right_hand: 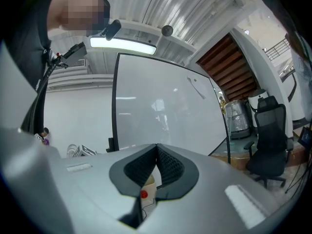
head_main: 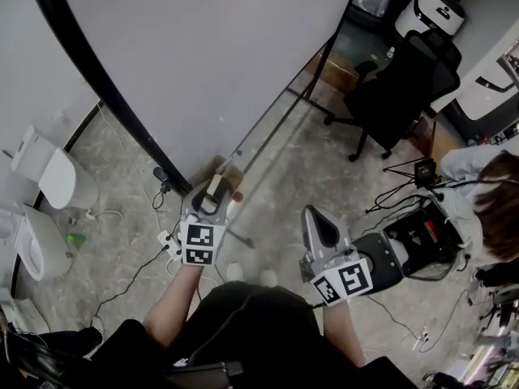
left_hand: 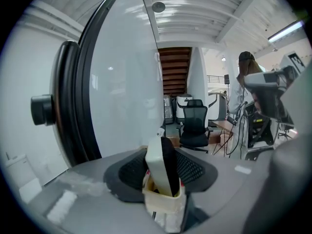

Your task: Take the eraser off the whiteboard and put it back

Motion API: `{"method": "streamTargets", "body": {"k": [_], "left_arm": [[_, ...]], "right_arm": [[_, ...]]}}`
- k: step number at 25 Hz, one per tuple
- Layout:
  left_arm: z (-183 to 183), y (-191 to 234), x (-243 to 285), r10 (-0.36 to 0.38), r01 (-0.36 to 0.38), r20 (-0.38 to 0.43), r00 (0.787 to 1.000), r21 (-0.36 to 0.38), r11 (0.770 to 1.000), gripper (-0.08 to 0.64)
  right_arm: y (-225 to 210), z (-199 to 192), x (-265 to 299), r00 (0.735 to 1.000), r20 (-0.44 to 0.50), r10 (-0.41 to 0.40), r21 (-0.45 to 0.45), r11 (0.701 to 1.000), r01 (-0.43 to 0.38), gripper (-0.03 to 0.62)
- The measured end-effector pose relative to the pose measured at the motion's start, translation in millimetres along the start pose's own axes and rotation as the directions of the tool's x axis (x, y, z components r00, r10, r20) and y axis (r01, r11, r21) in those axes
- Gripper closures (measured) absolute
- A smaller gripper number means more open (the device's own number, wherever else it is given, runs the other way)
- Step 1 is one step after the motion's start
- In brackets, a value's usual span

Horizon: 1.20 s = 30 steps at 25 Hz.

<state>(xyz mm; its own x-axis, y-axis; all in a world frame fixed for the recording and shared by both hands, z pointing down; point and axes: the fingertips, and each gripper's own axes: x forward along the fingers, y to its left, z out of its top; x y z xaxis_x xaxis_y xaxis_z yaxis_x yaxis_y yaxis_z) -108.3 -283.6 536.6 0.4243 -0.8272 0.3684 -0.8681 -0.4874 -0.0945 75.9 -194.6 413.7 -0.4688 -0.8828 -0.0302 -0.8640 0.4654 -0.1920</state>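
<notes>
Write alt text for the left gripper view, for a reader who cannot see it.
A white eraser with black felt stands gripped between the dark ribbed pads of the left claw. A black-framed whiteboard rises on the left; an office chair stands beyond.

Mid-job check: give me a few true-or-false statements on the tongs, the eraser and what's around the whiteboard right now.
1. The eraser stands between the left tongs. True.
2. The right tongs are wide open. False: their jaws meet, with nothing between them.
3. The whiteboard is full of writing. False: it looks almost bare.
4. A black office chair stands near the whiteboard. True.
</notes>
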Motion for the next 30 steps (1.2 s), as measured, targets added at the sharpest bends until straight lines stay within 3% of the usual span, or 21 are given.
{"method": "streamTargets", "body": {"k": [14, 24, 30], "left_arm": [[48.7, -5.2, -37.8, 0.06, -0.051, 0.125, 0.99, -0.077, 0.996, 0.383], [89.0, -8.4, -89.9, 0.135, -0.11, 0.248, 0.959, -0.112, 0.988, 0.383], [93.5, -6.7, -120.0, 0.184, -0.15, 0.285, 0.941, -0.136, 0.979, 0.383]], "right_arm": [[5.2, 12.9, 2.9, 0.995, 0.028, 0.096, 0.007, 0.995, -0.096, 0.583], [16.8, 20.5, 3.3, 0.982, 0.055, 0.181, 0.002, 0.983, -0.181, 0.583], [23.6, 22.7, 8.5, 0.97, 0.058, 0.236, 0.002, 0.972, -0.236, 0.583]]}}
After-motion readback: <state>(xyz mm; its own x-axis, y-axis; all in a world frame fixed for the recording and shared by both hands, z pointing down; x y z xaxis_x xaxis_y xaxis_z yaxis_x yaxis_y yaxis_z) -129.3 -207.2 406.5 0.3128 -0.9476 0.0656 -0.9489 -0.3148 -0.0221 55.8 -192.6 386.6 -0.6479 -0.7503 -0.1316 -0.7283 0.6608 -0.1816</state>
